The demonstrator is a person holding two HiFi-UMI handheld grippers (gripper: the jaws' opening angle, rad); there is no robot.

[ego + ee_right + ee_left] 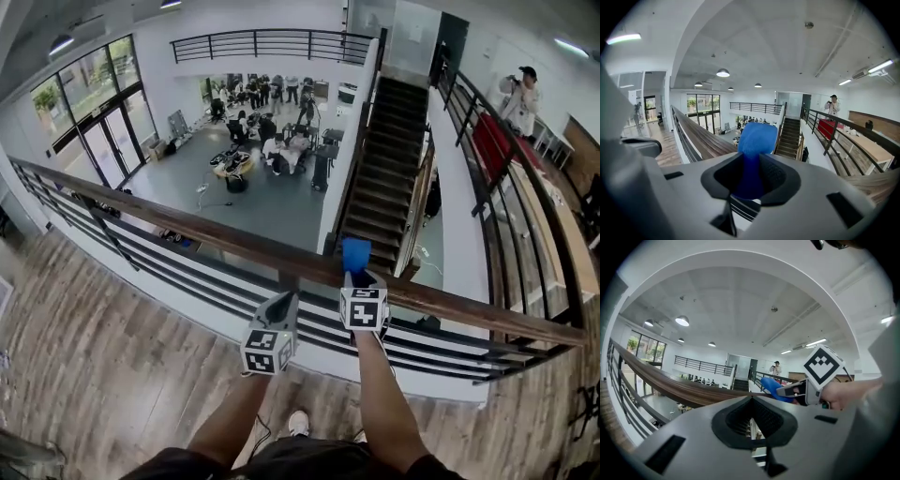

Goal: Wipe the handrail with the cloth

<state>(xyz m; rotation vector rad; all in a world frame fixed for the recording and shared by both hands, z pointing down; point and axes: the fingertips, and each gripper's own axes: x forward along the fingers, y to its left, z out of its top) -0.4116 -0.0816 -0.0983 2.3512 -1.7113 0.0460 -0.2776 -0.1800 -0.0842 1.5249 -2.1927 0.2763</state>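
Right gripper [361,279] fingers [776,174] pinch fuzzy blue cloth [356,253] at wooden handrail [187,223]; left gripper [283,297] fingers together.

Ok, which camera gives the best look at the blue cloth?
The right gripper view: the blue cloth sits large and centred, pinched in the jaws of the right gripper. The head view shows it small, at the handrail. The left gripper view catches only a blue patch to the side.

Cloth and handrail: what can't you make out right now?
Whether cloth touches handrail: head view, right tool covers the contact; right gripper view, the tool's body hides the cloth's lower part.
Handrail's left end: cut off by head view's edge.
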